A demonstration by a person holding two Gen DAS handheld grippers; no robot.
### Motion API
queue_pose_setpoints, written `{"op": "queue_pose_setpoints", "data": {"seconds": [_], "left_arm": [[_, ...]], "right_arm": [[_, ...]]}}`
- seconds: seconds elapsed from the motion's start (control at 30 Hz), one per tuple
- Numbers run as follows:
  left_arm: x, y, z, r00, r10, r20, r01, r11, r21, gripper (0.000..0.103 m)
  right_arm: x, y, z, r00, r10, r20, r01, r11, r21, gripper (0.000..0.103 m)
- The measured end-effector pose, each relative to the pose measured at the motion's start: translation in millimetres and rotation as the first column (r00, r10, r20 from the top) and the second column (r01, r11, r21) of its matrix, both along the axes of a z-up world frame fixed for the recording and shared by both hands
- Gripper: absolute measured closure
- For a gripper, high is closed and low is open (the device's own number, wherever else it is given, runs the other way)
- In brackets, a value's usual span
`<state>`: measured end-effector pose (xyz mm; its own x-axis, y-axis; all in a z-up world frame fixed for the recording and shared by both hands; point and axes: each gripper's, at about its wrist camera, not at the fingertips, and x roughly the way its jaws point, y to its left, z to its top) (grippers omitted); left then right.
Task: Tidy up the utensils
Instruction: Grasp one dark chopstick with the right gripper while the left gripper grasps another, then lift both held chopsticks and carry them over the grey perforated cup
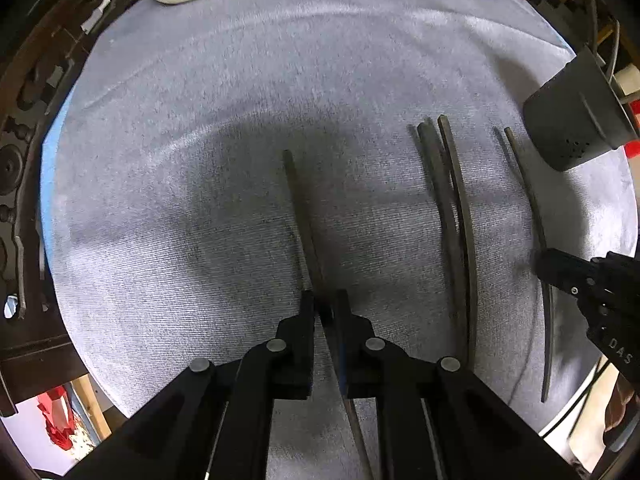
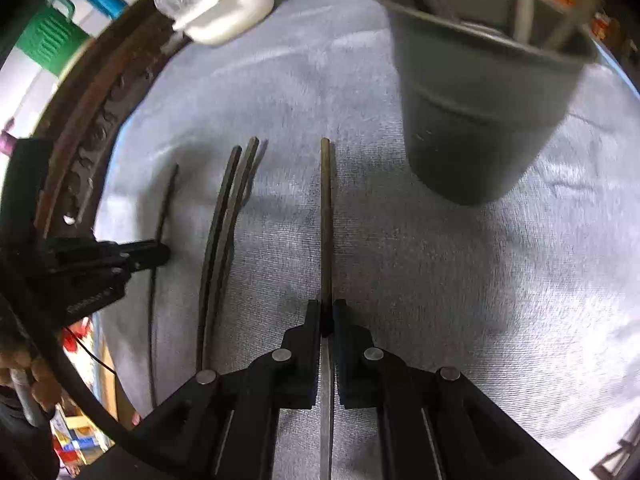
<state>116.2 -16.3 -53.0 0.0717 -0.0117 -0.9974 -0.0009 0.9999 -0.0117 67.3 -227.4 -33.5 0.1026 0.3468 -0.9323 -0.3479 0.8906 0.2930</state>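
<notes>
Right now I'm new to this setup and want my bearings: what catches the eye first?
Dark chopsticks lie in a row on the grey cloth. Each set of tongs is shut on one: the left tongs on the leftmost chopstick, the right tongs on the rightmost chopstick. A dark holder cup, already holding sticks, stands at the far right.

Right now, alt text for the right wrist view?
Right gripper shut on a chopstick lying on grey cloth. Ahead right, a dark cup holds more sticks; at left lie three chopsticks, the far one in the left gripper.
</notes>
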Motion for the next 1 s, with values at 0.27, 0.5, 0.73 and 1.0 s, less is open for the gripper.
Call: {"op": "queue_pose_setpoints", "data": {"seconds": [0.27, 0.5, 0.73, 1.0], "left_arm": [[5, -11, -4, 0.998, -0.048, 0.033, 0.048, 0.999, -0.004, 0.065], [-5, 14, -10, 0.999, -0.004, 0.053, 0.011, 0.991, -0.131, 0.098], [-20, 56, 23, 0.966, 0.156, 0.207, -0.093, 0.954, -0.284, 0.098], [-59, 72, 82, 0.788, 0.304, 0.536, -0.125, 0.930, -0.345, 0.098]], "right_arm": [[14, 29, 4, 0.999, 0.051, -0.009, -0.051, 0.985, -0.166, 0.094], [18, 42, 5, 0.998, 0.070, -0.012, -0.070, 0.977, -0.202, 0.097], [-18, 46, 46, 0.990, 0.038, 0.139, -0.028, 0.997, -0.074, 0.097], [-70, 14, 104, 0.892, -0.144, 0.428, 0.099, 0.987, 0.126, 0.097]]}}
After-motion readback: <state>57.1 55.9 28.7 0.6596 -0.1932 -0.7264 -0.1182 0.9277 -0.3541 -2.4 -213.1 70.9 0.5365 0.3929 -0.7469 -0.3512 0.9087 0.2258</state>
